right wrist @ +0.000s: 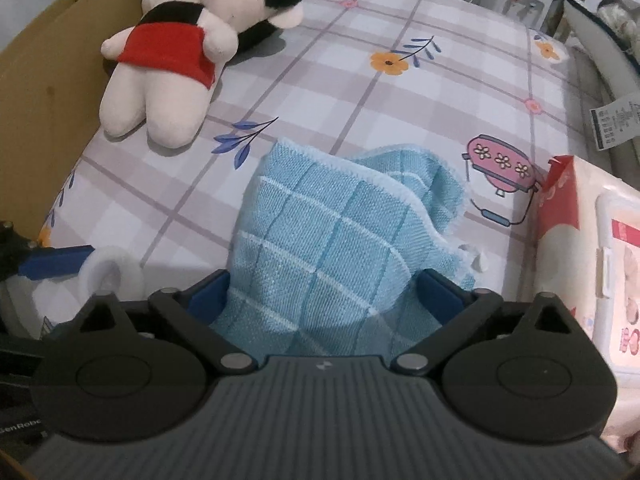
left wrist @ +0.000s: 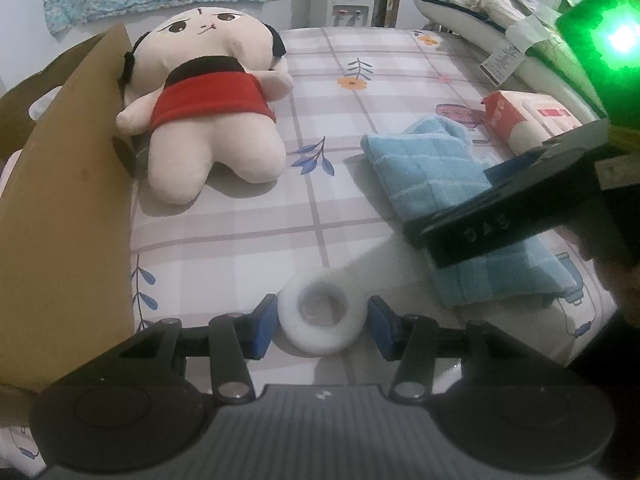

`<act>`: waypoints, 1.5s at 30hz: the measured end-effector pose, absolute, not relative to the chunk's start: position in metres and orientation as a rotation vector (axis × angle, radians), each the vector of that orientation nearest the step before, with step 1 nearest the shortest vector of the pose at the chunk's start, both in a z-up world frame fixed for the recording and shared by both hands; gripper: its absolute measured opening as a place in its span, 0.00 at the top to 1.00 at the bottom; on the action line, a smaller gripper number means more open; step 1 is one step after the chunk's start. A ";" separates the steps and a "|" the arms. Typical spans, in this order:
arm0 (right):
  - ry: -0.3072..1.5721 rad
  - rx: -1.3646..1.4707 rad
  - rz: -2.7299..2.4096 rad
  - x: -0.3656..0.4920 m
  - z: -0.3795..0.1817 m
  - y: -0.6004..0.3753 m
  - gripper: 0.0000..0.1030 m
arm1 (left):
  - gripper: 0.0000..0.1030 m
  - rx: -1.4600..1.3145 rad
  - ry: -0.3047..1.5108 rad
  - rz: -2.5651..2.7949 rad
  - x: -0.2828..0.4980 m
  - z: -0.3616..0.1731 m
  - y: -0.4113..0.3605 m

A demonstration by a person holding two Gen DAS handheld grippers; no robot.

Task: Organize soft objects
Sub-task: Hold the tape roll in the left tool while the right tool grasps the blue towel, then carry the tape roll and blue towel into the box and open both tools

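Blue-padded left gripper (left wrist: 322,326) spread loose around white tape roll (left wrist: 322,314) near the bed's (left wrist: 240,248) front edge, ready to clamp; right gripper (right wrist: 322,288) wide astride blue towel (right wrist: 340,232), unclenched.

1. You've got soft, even indoor light across the bedsheet (left wrist: 340,208).
2. Green glare (left wrist: 618,36) flares above the tissue pack (left wrist: 528,120).
3. Fisheye bends your edges; corners darken.
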State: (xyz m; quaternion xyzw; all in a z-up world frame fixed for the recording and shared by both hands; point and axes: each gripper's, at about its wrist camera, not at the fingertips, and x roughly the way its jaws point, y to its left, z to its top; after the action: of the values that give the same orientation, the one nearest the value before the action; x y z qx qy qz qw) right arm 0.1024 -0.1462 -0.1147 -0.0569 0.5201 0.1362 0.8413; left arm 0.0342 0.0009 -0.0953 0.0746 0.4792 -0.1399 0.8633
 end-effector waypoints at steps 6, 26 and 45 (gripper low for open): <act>1.069 -0.095 0.239 0.098 -0.104 -0.161 0.59 | 0.52 0.163 1.001 -0.283 0.033 -0.095 -0.001; 0.905 0.224 0.231 0.054 -0.021 -0.206 0.77 | 0.52 0.038 0.818 -0.373 -0.005 -0.013 0.021; 0.912 0.309 0.883 0.131 0.072 0.043 0.76 | 0.52 -0.230 0.889 0.112 0.036 0.032 0.236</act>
State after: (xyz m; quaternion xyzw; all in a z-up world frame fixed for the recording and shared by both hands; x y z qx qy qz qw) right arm 0.1307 0.0430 0.0723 0.1436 0.4241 0.4109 0.7942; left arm 0.0364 0.2360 0.0319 -0.1107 0.4290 0.0540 0.8948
